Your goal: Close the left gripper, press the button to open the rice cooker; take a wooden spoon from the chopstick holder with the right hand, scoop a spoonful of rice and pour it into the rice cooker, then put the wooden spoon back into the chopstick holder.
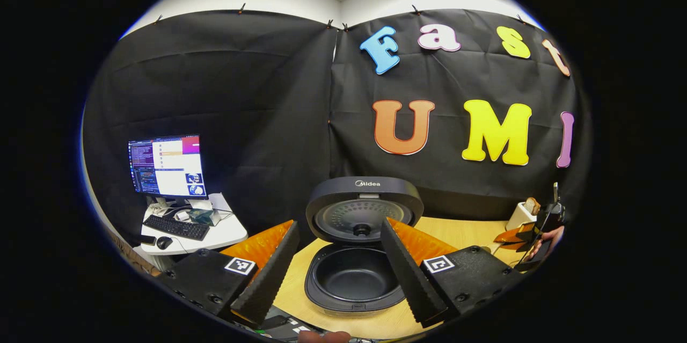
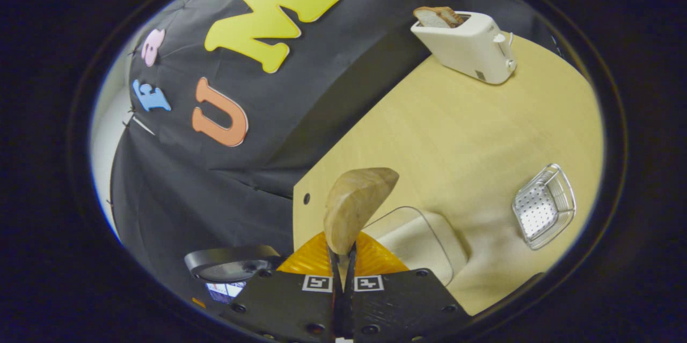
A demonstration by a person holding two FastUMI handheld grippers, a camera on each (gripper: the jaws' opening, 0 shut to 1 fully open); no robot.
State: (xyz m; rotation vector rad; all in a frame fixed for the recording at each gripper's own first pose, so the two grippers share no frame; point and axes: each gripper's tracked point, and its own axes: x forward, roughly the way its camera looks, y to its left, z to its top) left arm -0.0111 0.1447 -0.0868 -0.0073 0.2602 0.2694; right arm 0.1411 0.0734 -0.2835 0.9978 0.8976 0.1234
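Observation:
The black rice cooker stands open in the left gripper view, its lid raised and its dark inner pot bare. My left gripper is open, its fingers spread on either side of the pot. My right gripper is shut on the handle of a wooden spoon, whose bowl sticks up above a clear container of rice. Whether the spoon carries rice cannot be told. A metal mesh holder sits to the right on the table. The right gripper and the hand holding it also show far right in the left gripper view.
A white toaster with bread slices stands at the back of the wooden table; the toaster also shows beyond the right gripper. A side desk with a monitor and keyboard lies to the left. The cooker's lid is at lower left.

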